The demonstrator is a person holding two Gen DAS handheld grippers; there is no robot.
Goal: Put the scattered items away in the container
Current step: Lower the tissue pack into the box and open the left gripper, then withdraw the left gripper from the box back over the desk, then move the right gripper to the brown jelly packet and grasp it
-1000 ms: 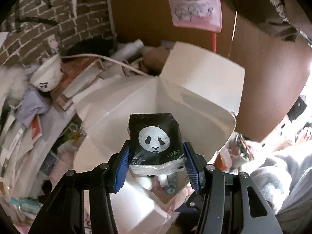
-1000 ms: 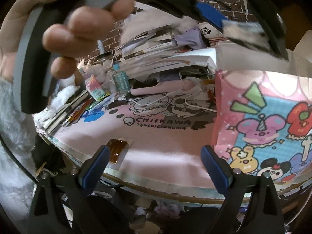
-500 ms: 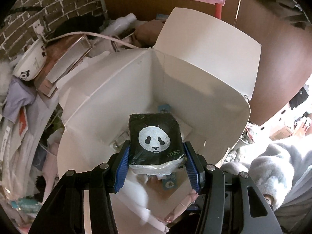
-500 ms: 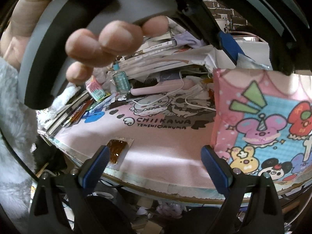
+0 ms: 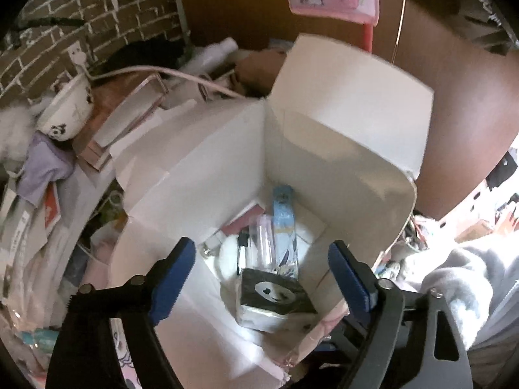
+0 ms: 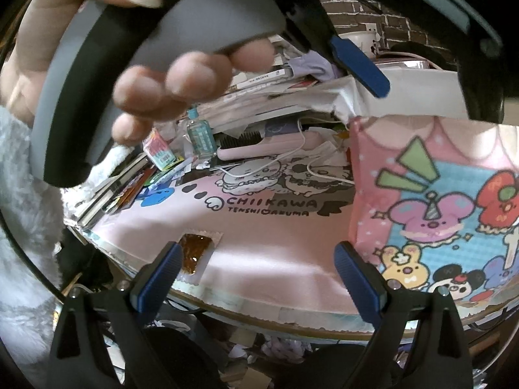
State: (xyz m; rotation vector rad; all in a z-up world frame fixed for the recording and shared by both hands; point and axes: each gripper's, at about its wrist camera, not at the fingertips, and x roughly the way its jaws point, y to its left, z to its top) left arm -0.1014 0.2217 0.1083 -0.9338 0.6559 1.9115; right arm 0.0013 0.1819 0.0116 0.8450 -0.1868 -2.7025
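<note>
In the left wrist view my left gripper (image 5: 262, 262) hangs over the open white box (image 5: 340, 149), its jaws opening with nothing pressed between them. The black tissue pack with a panda face (image 5: 275, 295) lies free inside the box, beside a blue carton (image 5: 283, 223) and a clear tube (image 5: 261, 243). In the right wrist view my right gripper (image 6: 259, 265) stands open above the front edge of the pink desk mat (image 6: 253, 227). A clear sachet with brown contents (image 6: 194, 253) lies on the mat by its left fingertip. The box's pink cartoon-printed side (image 6: 434, 201) stands at the right.
A hand on the left gripper's grey handle (image 6: 155, 58) fills the top of the right wrist view. Behind the mat lie a blue bottle (image 6: 201, 136), a small colourful carton (image 6: 159, 149), a pink hairbrush (image 6: 259, 147), white cables and stacked books. A panda bowl (image 5: 68, 113) sits left of the box.
My left gripper has opened over the box and the panda tissue pack has dropped out of it onto the items inside. The right gripper has not moved.
</note>
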